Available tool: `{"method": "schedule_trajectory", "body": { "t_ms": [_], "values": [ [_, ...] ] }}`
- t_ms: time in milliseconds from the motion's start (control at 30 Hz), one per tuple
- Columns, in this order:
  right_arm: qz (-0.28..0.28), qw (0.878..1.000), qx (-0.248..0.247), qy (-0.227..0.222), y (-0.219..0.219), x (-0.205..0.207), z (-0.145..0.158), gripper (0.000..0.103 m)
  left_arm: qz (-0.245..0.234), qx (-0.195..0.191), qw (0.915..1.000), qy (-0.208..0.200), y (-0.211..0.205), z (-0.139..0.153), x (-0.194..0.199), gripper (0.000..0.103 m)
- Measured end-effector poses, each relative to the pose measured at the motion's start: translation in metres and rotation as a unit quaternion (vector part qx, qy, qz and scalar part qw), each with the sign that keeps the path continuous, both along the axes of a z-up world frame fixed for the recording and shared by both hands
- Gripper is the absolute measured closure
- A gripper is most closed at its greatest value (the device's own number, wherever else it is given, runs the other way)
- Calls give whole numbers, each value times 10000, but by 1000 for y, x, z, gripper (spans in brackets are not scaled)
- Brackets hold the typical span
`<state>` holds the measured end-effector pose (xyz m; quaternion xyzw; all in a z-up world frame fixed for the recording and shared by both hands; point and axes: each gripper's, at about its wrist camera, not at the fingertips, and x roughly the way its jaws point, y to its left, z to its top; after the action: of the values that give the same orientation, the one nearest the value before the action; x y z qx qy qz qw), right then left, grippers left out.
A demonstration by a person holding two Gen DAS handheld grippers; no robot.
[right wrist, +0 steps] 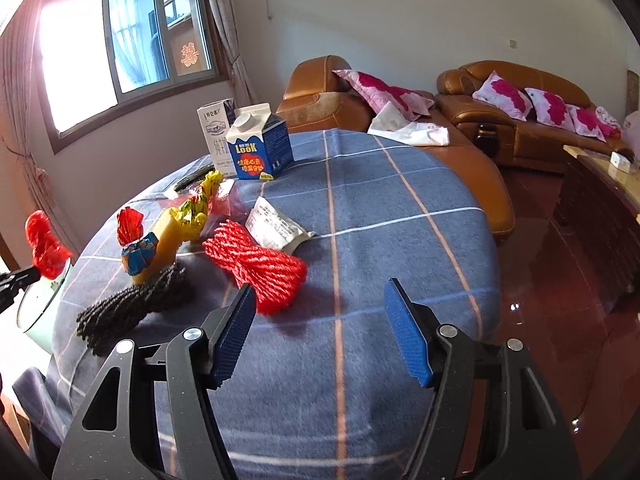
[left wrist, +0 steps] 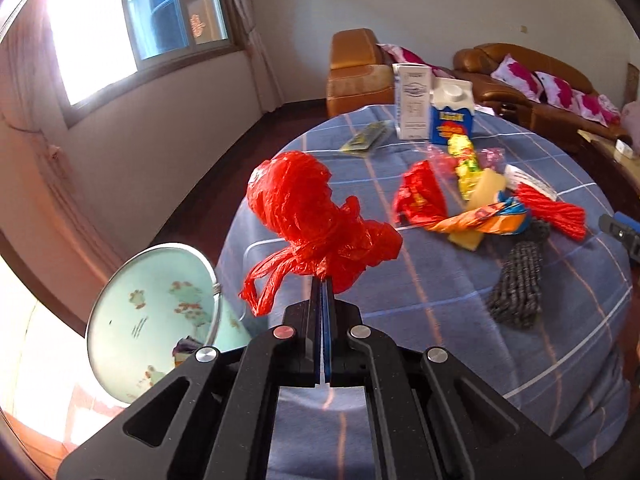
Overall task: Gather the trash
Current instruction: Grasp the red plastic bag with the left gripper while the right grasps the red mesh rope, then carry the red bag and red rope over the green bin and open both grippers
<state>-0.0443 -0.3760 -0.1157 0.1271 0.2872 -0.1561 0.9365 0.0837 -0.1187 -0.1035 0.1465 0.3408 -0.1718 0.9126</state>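
Observation:
My left gripper (left wrist: 324, 280) is shut on a crumpled red plastic bag (left wrist: 312, 216), held up off the table near its left edge. The same bag (right wrist: 44, 244) shows at the far left of the right wrist view, above the pale green basin (right wrist: 38, 308). That enamel basin (left wrist: 152, 320) stands below and left of the bag, beside the table. More trash lies on the blue plaid tablecloth (left wrist: 440, 280): a red wrapper (left wrist: 420, 196), a yellow wrapper (left wrist: 468, 160), an orange-blue wrapper (left wrist: 492, 216). My right gripper (right wrist: 320, 332) is open over the cloth, nothing between its pads.
A red rope bundle (right wrist: 256, 264) and a dark rope bundle (right wrist: 132, 308) lie near the right gripper. A white label packet (right wrist: 276, 224), a blue carton (right wrist: 260, 148) and a white carton (right wrist: 218, 132) stand further back. Brown sofas (right wrist: 520, 120) are behind the table.

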Motion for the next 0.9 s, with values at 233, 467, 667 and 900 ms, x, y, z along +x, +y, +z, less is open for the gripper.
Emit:
{"method": "schedule_trajectory", "body": {
  "t_ms": [233,467,667,900],
  "values": [
    [150,9988,303,351,4,39,-4,44,393,103,9992,10,40,-8,3,103],
    [357,9957,471,715,6,61,-23,80,625,44,9980,0,72,-7,5,103],
    [276,9991,214,244,12,49,1,84,810,136,9966,-78,90,-3,8,103],
    [532,9984,-89,-175,38,60,38,84,1029,276,9942,-161,108,2,12,103]
  ]
}}
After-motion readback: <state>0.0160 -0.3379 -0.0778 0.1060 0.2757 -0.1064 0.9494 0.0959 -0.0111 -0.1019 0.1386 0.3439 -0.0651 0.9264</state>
